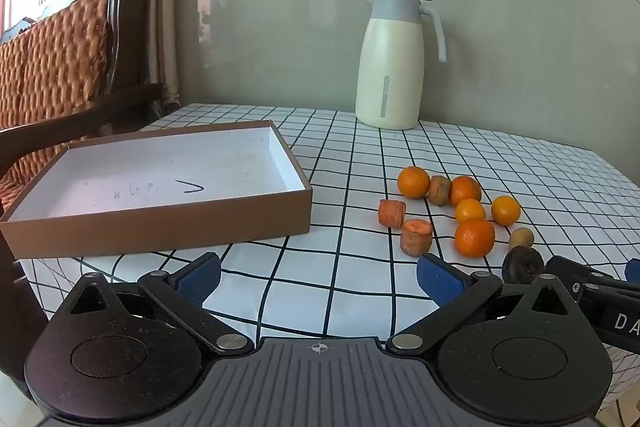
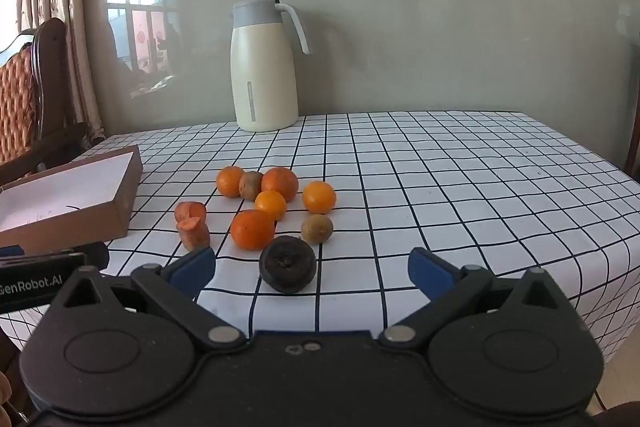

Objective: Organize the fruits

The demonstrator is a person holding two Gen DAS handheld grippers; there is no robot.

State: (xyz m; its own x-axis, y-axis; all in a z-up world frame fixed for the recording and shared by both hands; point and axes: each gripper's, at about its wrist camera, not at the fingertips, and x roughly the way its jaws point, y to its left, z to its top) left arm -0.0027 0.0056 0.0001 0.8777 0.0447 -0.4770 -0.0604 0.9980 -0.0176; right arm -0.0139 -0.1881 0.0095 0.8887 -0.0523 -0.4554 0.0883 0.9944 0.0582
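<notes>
Both jaws spread wide, gripping nothing: left hand-held gripper (image 1: 318,277) hovers low over the tabletop (image 1: 340,291) just in front of the box (image 1: 160,227); right hand-held gripper (image 2: 312,273) likewise splayed, its gap facing the dark round fruit (image 2: 287,269), not touching it.

Fruit pile sits right of the box on the checked cloth, well apart from it. Five oranges: far-left one (image 2: 230,181), far-middle one (image 2: 281,183), small centre one (image 2: 271,204), right one (image 2: 319,197), nearest one (image 2: 252,229). Brownish fruit (image 2: 250,185) is wedged between the two far oranges, touching both. Second brownish fruit (image 2: 317,229) lies just right of the nearest orange. Two carrot chunks, closest of the pile to the box: one lying (image 2: 190,211), one standing on end (image 2: 194,234) (cut face up), touching or nearly so.

Box is shallow, brown outside, white inside, pen marks on its floor, nothing in it. Cream thermos jug (image 2: 264,67) stands upright behind the pile, by the wall.
</notes>
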